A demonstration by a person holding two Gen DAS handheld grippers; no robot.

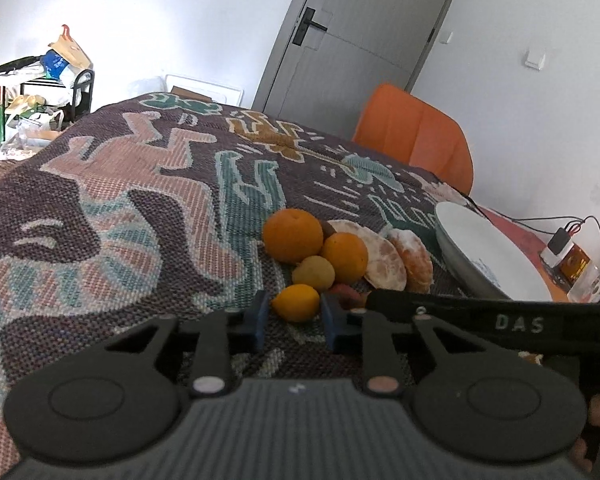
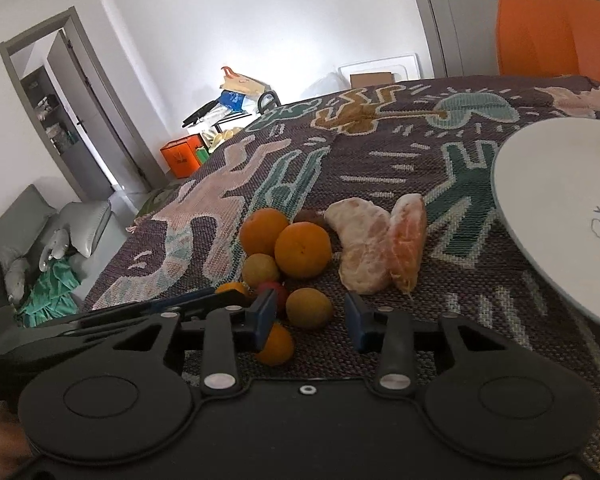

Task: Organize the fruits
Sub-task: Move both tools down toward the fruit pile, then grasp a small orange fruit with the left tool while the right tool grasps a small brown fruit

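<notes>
A pile of fruit lies on the patterned cloth. It has two oranges [image 1: 293, 234] [image 1: 346, 256], small yellow fruits [image 1: 313, 273] and two peeled citrus halves [image 1: 382, 258]. My left gripper [image 1: 294, 318] is open, its blue pads on either side of a small yellow-orange fruit [image 1: 296, 302] at the pile's near edge. My right gripper [image 2: 312, 320] is open just before a yellow fruit [image 2: 309, 306], with a small orange fruit [image 2: 277, 345] by its left pad. The oranges [image 2: 302, 250] and peeled halves [image 2: 360, 252] lie beyond. A white plate [image 2: 556, 208] sits to the right, also in the left wrist view [image 1: 492, 256].
The table wears a woven patterned cloth [image 1: 120, 208]. An orange chair [image 1: 416, 136] stands behind the table. A small device with cables [image 1: 568, 256] lies past the plate. The right gripper's arm [image 1: 500, 314] crosses the left view. A grey door [image 1: 352, 28] is behind.
</notes>
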